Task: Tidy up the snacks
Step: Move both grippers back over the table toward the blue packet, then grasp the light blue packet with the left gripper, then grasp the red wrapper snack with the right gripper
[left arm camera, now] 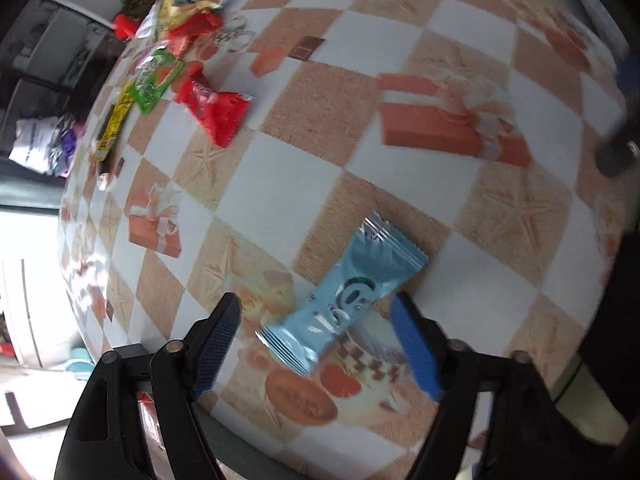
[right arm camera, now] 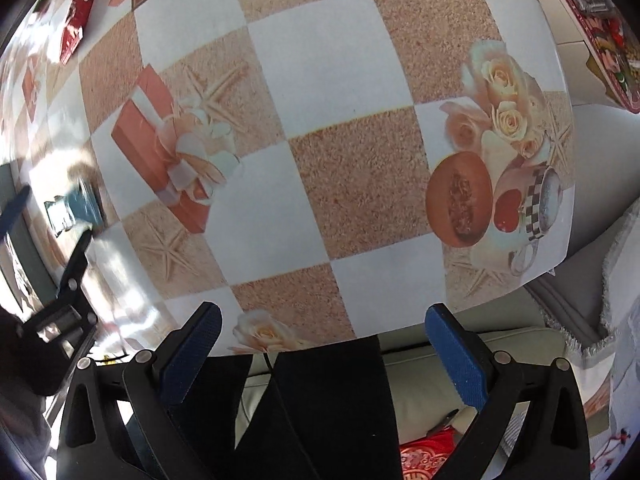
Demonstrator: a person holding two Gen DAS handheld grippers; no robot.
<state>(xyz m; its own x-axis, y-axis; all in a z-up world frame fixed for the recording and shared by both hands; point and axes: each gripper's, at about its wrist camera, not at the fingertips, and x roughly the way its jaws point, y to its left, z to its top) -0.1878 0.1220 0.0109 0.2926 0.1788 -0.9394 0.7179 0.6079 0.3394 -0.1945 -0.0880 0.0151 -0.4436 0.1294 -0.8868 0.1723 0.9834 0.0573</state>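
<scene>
A light blue snack packet (left arm camera: 344, 300) lies flat and slantwise on the checkered tablecloth (left arm camera: 360, 128). My left gripper (left arm camera: 316, 306) is open and points down over it. The packet sits between the jaws, close to the right pad (left arm camera: 412, 344) and well clear of the left pad (left arm camera: 216, 340). Far left on the table are a red packet (left arm camera: 218, 114), a green packet (left arm camera: 154, 82), a yellow bar (left arm camera: 112, 126) and a heap of bags (left arm camera: 192, 4). My right gripper (right arm camera: 324, 316) hangs open and empty over the table's near edge (right arm camera: 360, 336).
A person's dark trouser legs (right arm camera: 320, 408) and a pale sofa (right arm camera: 500, 360) lie below the table edge. A red tray of items (right arm camera: 608, 40) sits beyond the table's right side. Another red packet (right arm camera: 76, 16) lies at the top left.
</scene>
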